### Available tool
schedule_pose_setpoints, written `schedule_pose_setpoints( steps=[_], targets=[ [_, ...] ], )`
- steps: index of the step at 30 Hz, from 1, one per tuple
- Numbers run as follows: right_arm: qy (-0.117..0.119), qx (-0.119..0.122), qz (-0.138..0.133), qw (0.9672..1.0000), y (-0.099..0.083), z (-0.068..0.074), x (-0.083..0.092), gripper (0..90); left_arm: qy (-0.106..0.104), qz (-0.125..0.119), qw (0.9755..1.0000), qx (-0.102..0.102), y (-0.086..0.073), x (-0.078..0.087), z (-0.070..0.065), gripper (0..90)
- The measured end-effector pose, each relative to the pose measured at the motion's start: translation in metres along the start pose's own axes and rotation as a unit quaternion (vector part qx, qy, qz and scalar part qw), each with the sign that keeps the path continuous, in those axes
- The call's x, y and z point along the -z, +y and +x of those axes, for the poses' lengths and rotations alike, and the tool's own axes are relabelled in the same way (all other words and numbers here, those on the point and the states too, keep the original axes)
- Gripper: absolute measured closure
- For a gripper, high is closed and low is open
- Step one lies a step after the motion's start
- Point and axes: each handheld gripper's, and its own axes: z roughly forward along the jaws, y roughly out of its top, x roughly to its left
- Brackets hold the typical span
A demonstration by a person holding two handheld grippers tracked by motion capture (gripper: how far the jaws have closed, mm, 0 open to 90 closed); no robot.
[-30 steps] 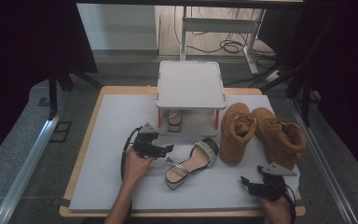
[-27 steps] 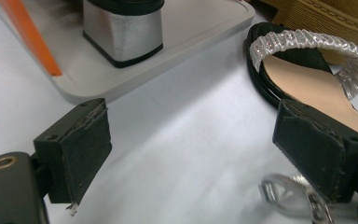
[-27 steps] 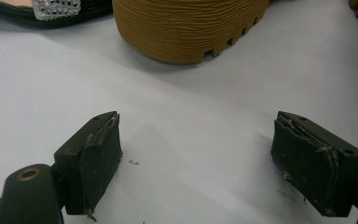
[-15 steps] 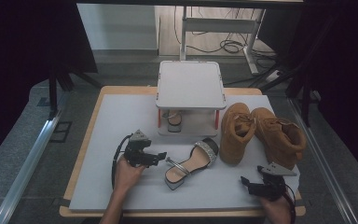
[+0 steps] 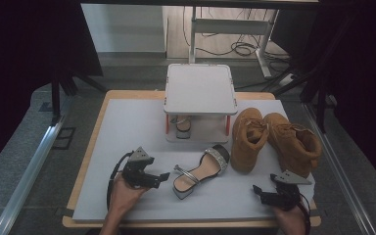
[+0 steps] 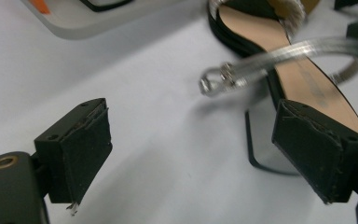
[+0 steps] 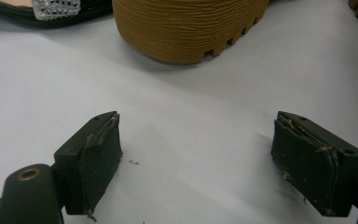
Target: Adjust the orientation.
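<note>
A black sandal (image 5: pixel 201 170) with a tan insole and silver straps lies in the middle of the white mat (image 5: pixel 127 127). My left gripper (image 5: pixel 162 177) is just left of the sandal's heel end, open and pointing at it. In the left gripper view the jaws (image 6: pixel 193 121) stand wide with nothing between them; the sandal (image 6: pixel 307 84) lies just past the right pad, its silver buckle strap (image 6: pixel 242 70) arching over it. My right gripper (image 5: pixel 258 192) rests open at the mat's near right corner. Its view shows wide jaws (image 7: pixel 196 126) over bare mat and a tan boot's ribbed sole (image 7: pixel 191 28) ahead.
Two tan boots (image 5: pixel 247 139) (image 5: pixel 293 144) stand right of the sandal. A white raised stand (image 5: pixel 200 88) sits at the back centre, with a second sandal (image 5: pixel 182 125) under it. The mat lies on a wooden board (image 5: pixel 85 171); a metal rail (image 5: pixel 29 166) runs along the left.
My left gripper has drawn back from near the stand toward the near edge and slightly left, staying open. The right gripper and the shoes have not moved.
</note>
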Motion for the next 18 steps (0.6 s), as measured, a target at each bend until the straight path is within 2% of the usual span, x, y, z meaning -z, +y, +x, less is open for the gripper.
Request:
schedule_pose_setpoints(
  steps=[8,10,13,18],
  targets=[
    [0.0,-0.001,0.0,1.0,0.0,0.0,0.0,15.6,-0.021,0.0,0.9996,-0.02,-0.013,0.007,-0.015,12.3],
    [0.0,0.0,0.0,1.0,0.0,0.0,0.0,15.6,-0.02,0.0,0.9994,-0.028,-0.017,0.009,-0.019,12.4],
    [0.0,0.0,0.0,1.0,0.0,0.0,0.0,15.6,-0.029,-0.004,0.9991,-0.03,-0.021,0.012,-0.022,12.4],
    [0.0,0.0,0.0,1.0,0.0,0.0,0.0,15.6,-0.034,-0.001,0.9987,-0.038,-0.023,0.006,-0.031,12.5]
  ],
)
